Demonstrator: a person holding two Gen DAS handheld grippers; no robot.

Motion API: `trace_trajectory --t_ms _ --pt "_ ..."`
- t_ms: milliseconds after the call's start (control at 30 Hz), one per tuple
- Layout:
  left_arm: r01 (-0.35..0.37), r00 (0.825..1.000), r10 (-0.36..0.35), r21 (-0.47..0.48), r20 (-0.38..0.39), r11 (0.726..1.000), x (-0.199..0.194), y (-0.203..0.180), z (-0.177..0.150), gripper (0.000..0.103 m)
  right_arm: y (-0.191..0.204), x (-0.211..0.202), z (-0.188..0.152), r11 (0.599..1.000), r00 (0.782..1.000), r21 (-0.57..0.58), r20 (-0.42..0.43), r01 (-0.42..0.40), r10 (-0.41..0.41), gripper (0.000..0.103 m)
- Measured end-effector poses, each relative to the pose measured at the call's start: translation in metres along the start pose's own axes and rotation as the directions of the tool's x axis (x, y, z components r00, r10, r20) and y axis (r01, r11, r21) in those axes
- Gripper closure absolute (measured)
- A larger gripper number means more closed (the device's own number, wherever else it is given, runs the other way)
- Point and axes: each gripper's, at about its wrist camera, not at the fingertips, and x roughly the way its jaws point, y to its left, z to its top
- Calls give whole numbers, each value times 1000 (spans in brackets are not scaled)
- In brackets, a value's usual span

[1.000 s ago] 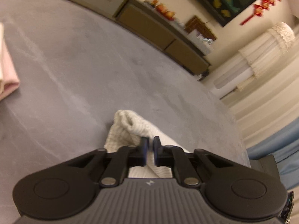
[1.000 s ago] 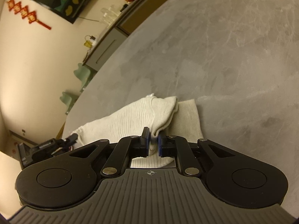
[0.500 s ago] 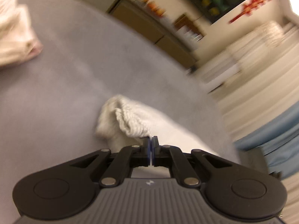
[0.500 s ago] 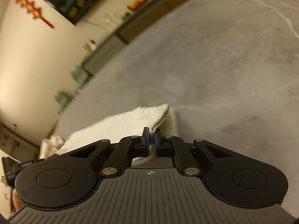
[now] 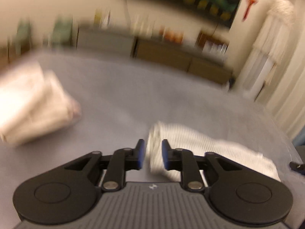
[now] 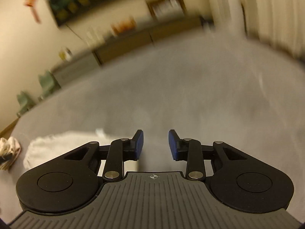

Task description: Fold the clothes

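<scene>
Grey and soft-looking, the table top [image 5: 171,99] fills both views under a blurred sideboard [image 5: 171,57] along the far wall.

On it, the white ribbed garment [image 5: 209,145] lies bunched at about four o'clock in the left wrist view, with its rolled end reaching in between the fingers of the left gripper [image 5: 153,153]. Those jaws are opening, and the blue pads look to stand just off the cloth, so it reads as let go rather than pinched. In the right wrist view the same garment [image 6: 63,143] sits at about eight o'clock, clear of the right gripper [image 6: 155,145], whose jaws are also opening with only bare table between them.

The risk I see lies at that rolled end: it looks springy, so with no hold on it the fold may relax and slump open. Ribbed knit could also catch on a left pad and be dragged out of line if that hand pulls away sideways.

A second pale bundle [image 5: 34,103] rests at nine o'clock in the left view, well apart.

Both grippers point forward and somewhat down at the table, and heavy blur suggests quick motion.
</scene>
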Motion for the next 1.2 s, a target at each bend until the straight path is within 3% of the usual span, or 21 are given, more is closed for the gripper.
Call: trace_trajectory --t_ms 33,100,200,233,267,400,433,500,533,567,667,733,800,833,867,933,1033,1100,1200 --pt "46 999 -46 22 -4 999 4 -7 4 74 11 1 -1 998 998 -35 -1 -61 61 68" --pt "118 990 -113 62 -79 991 28 -20 7 73 38 18 -10 982 982 -84 -101 -168 160 69" --pt "66 983 -40 145 -178 987 78 -30 5 74 70 51 -23 972 969 -179 -218 -153 113 73" --pt "35 983 -6 154 -185 987 90 -27 5 81 73 57 -23 970 972 -201 -217 -134 89 77" --pt "28 982 0 145 -190 989 98 -22 6 91 75 62 -24 968 974 -223 -215 -115 66 81" --pt "58 976 -39 84 -213 995 108 -6 10 92 72 63 -23 969 975 -222 -211 -111 63 78" --pt "68 976 -50 75 -214 995 106 -6 11 92 68 58 -20 973 977 -201 -201 -117 76 72" --pt "82 984 -68 77 -164 994 94 -5 17 83 62 42 -15 983 987 -162 -143 -92 69 52" --pt "74 987 -62 80 -148 994 91 -4 19 72 57 37 -13 987 992 -149 -123 -59 41 40" --pt "55 988 -43 81 -147 995 93 -2 19 63 52 32 -12 990 994 -135 -107 -27 13 38" --pt "-2 990 14 85 -143 996 99 3 19 63 36 37 -13 997 986 -71 -160 34 -45 38" --pt "-27 982 42 88 -182 996 107 4 14 63 31 42 -16 999 982 -42 -186 27 -34 38" --pt "-24 976 45 102 -211 994 109 2 8 64 40 45 -18 996 982 -86 -185 12 -28 47" --pt "-11 975 38 121 -220 993 109 -3 8 64 46 47 -20 993 982 -120 -184 12 -34 66" --pt "3 972 28 133 -232 991 108 -6 7 64 52 49 -21 988 982 -153 -182 13 -41 77" --pt "26 970 3 116 -243 993 105 -8 5 67 61 44 -20 979 985 -198 -150 50 -81 88" --pt "50 968 -32 65 -250 997 99 -4 4 69 75 37 -17 958 986 -265 -96 108 -138 94" --pt "63 969 -51 45 -244 997 97 -4 5 69 103 25 -17 908 982 -384 -22 165 -188 95" --pt "76 970 -67 31 -235 997 97 -8 11 70 160 16 -22 801 972 -554 79 229 -223 95"
